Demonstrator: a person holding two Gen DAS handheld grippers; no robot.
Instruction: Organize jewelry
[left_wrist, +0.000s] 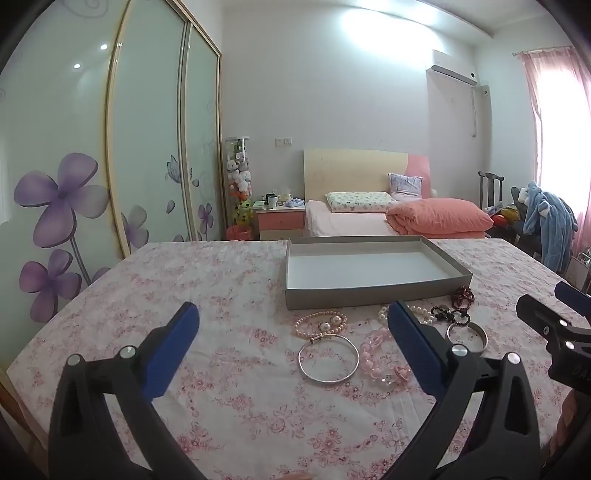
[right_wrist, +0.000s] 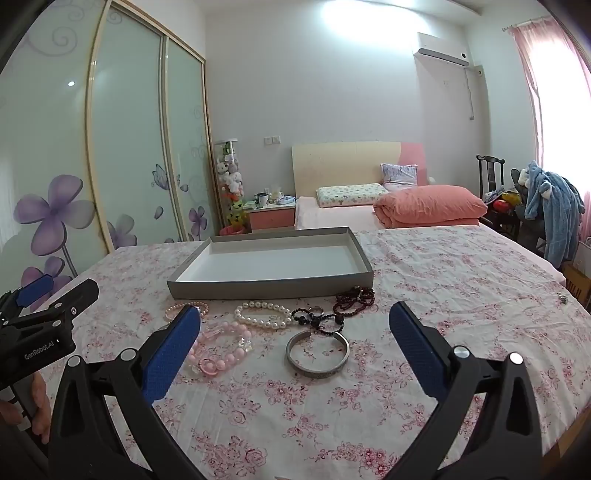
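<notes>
Jewelry is lying in a loose huddle on the flowered cloth just in front of the grey box (right_wrist: 258, 286), which is sitting empty beyond it. Nearest the box are sitting the white pearl bracelet (right_wrist: 263, 314) and the dark red beads (right_wrist: 354, 297); a little further from the box, the black bead strand (right_wrist: 319, 319) is touching the pearls, and the open silver cuff (right_wrist: 317, 354) and the pink bead bracelet (right_wrist: 218, 350) are lying toward me. The round silver bangle (left_wrist: 328, 360) is resting further from the box, to the left.

Both tools are hovering short of the pile, the left gripper (left_wrist: 291, 328) and the right gripper (right_wrist: 295, 325) each gaping wide with nothing between the fingers.

Tangling is looking like the likeliest trouble: the black strand and pearls are crowding each other, so pinching one could be dragging its neighbour along. The thin bangle may be skidding on the cloth under a shallow pinch, and the two tools, working this close, could be knocking together.
</notes>
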